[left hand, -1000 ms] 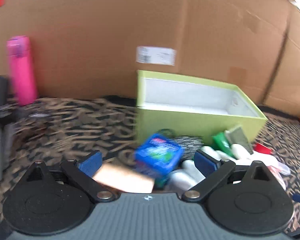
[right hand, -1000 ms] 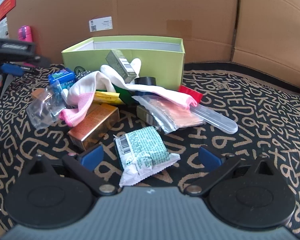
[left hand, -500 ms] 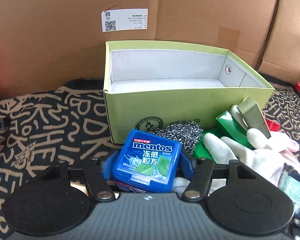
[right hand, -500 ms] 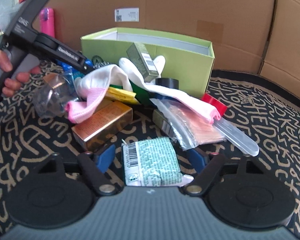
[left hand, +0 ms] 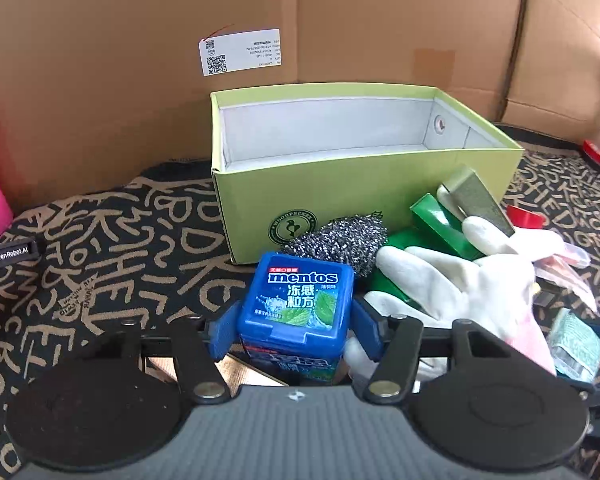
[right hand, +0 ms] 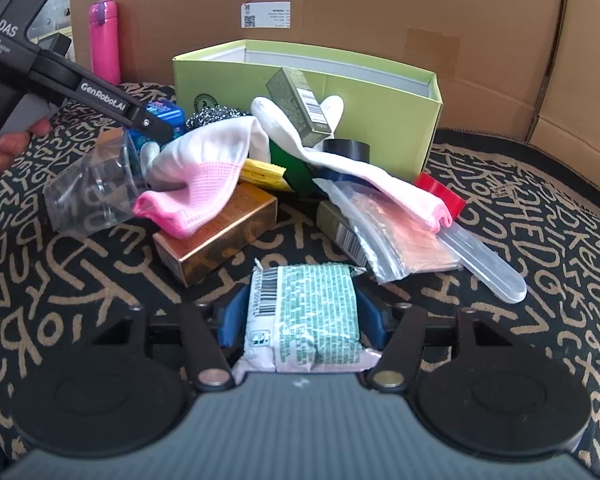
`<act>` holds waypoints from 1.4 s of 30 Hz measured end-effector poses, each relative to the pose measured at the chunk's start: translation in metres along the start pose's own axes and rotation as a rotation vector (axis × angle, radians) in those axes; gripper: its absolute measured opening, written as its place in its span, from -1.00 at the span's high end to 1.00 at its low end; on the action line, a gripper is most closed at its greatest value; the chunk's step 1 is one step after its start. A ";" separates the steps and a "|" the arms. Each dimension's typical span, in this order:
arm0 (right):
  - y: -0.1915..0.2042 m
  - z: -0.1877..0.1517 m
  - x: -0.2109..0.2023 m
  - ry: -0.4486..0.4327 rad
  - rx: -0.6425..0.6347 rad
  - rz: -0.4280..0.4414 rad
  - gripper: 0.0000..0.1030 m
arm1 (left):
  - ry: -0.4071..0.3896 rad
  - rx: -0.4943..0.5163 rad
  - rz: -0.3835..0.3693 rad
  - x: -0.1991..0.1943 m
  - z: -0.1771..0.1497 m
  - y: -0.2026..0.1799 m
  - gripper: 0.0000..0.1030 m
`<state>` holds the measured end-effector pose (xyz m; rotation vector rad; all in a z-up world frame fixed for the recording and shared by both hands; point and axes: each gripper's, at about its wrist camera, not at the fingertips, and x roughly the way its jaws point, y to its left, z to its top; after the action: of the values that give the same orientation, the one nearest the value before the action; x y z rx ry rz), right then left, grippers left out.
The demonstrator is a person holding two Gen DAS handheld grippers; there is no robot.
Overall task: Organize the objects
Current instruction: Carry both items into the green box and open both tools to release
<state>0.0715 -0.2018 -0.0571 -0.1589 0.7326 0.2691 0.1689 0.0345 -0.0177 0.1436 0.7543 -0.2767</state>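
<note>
My left gripper [left hand: 296, 330] is shut on a blue Mentos box [left hand: 300, 304], held just in front of the open green box [left hand: 340, 196], which looks empty inside. My right gripper [right hand: 300, 320] is shut on a green-patterned wrapped packet [right hand: 308, 312], low over the cloth. In the right wrist view the left gripper [right hand: 152, 124] with the Mentos box [right hand: 166, 114] sits left of the green box [right hand: 380, 120]. A pile lies before the box: white-pink gloves [right hand: 208, 168], an olive carton [right hand: 300, 104], a steel scourer [left hand: 340, 240].
A gold box [right hand: 216, 236], clear plastic cup [right hand: 92, 196], zip bag [right hand: 396, 232], clear tube [right hand: 484, 264], black tape roll [right hand: 346, 150] and red piece [right hand: 440, 196] lie on the patterned cloth. A pink bottle [right hand: 104, 40] stands back left. Cardboard walls [left hand: 380, 20] close the back.
Both grippers have closed, the left on the Mentos box, the right on the wrapped packet. The left gripper swung toward the green box and has since lifted slightly.
</note>
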 end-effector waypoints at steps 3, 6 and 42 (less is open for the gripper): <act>0.000 0.002 -0.001 0.006 0.010 0.010 0.05 | 0.001 0.017 0.014 0.006 0.000 -0.005 -0.15; 0.003 0.002 -0.015 0.004 -0.010 0.031 0.06 | -0.011 -0.009 -0.032 -0.006 -0.002 -0.002 -0.14; -0.033 0.214 0.173 0.059 -0.009 0.021 0.05 | -0.178 -0.123 -0.059 0.070 0.129 0.015 -0.37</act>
<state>0.3406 -0.1503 -0.0158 -0.1684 0.7920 0.2889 0.3060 0.0062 0.0272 -0.0194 0.5973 -0.2943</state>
